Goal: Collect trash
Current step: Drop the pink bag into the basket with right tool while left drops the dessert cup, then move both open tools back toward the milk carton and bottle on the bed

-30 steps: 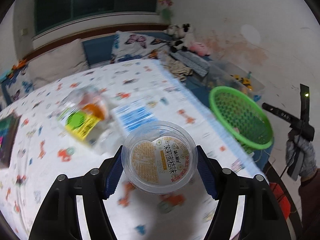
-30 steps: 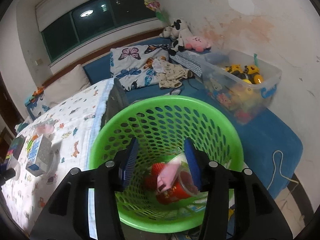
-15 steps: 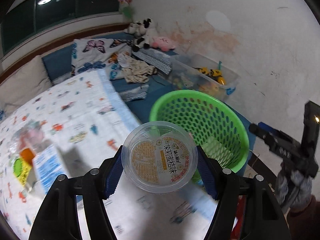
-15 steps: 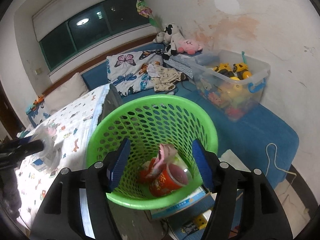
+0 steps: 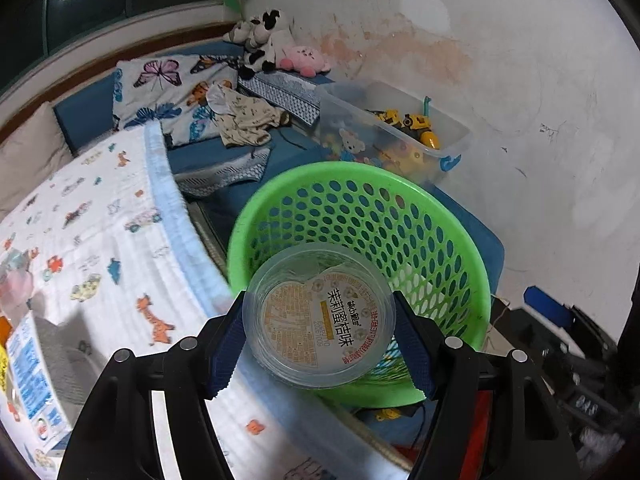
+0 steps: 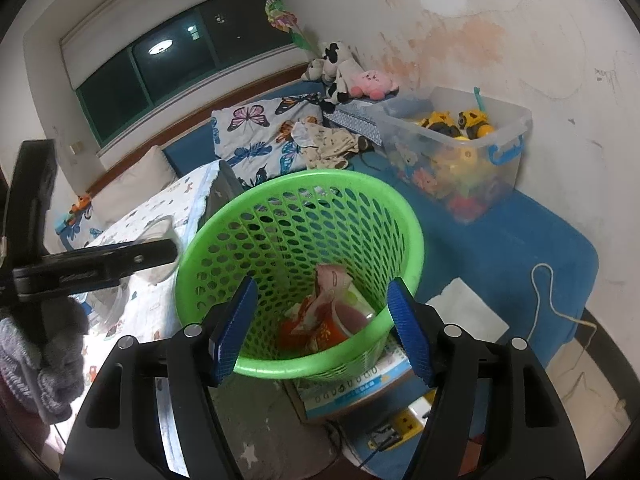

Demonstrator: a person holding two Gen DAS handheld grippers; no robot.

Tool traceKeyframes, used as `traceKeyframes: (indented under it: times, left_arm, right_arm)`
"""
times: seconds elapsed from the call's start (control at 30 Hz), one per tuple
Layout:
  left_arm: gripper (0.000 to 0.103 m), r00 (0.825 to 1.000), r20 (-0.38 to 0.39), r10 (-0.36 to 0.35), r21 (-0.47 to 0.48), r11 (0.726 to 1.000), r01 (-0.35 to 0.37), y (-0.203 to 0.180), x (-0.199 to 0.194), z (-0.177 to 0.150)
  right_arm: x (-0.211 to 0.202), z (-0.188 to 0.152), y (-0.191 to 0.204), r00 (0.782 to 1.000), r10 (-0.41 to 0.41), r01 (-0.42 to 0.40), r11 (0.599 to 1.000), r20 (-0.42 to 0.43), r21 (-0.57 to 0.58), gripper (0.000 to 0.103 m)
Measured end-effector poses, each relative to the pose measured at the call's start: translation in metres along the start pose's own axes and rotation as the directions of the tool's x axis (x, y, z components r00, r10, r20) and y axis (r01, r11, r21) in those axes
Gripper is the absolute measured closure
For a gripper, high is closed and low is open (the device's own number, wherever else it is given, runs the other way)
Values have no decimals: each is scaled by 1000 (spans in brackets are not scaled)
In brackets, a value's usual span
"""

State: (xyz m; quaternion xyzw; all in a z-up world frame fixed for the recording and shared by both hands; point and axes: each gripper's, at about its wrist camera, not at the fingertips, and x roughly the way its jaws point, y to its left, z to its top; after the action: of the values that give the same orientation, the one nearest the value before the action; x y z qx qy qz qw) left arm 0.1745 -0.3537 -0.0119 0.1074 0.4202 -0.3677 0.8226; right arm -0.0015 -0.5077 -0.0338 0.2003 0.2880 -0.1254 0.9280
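The left gripper points steeply downward and is clamped on a clear round plastic cup with an orange-and-white printed lid, its blue pads pressing both sides of the cup. The cup hangs over the near rim of a green perforated plastic basket, at the edge of a bed covered in a white sheet with small animal prints. The right gripper tilts down toward the same basket; its jaws are opening, stand moderately wide, and have nothing between them. Directly below, in the basket bottom, lie a red paper cup on its side and crumpled pink and red wrappers. In the right wrist view the left gripper's black body shows at the left edge, carried by a hand in a grey knitted glove. A blue-and-white carton lies on the sheet at the left. The basket stands on a blue-and-white printed box beside the bed. Beyond it a blue mat carries a clear plastic bin of toys with blue latches, a butterfly-print pillow, crumpled clothing and plush toys in the corner. The wall is white with orange stains; a dark window reflects a ceiling lamp.
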Motion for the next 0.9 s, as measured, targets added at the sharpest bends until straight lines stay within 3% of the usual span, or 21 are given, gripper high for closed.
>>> traceKeyframes:
  times: [0.07, 0.13, 0.4, 0.7, 0.9]
  left_arm:
    - [34, 1000, 0, -6, -2, 1000, 6, -3, 3, 0]
    - [21, 1000, 6, -13, 3, 1000, 13, -7, 3, 0]
    - [20, 999, 37, 7, 1, 1000, -7, 2, -17, -11]
    - [20, 988, 61, 145, -94, 986, -139, 58, -57, -40]
    - [20, 965, 87, 246, -172, 958, -229, 104, -92, -64]
  right_arm:
    - [-1, -2, 1, 1000, -1, 1, 1000, -1, 0, 35]
    - [-2, -3, 3, 1000, 2, -2, 1000, -3, 0, 35]
    - [-1, -3, 14, 1000, 21, -21, 999, -11, -27, 35]
    - [8, -1, 56, 996, 85, -87, 991, -27, -97, 32]
    - [18, 2, 92, 990, 129, -136, 977, -51, -162, 32]
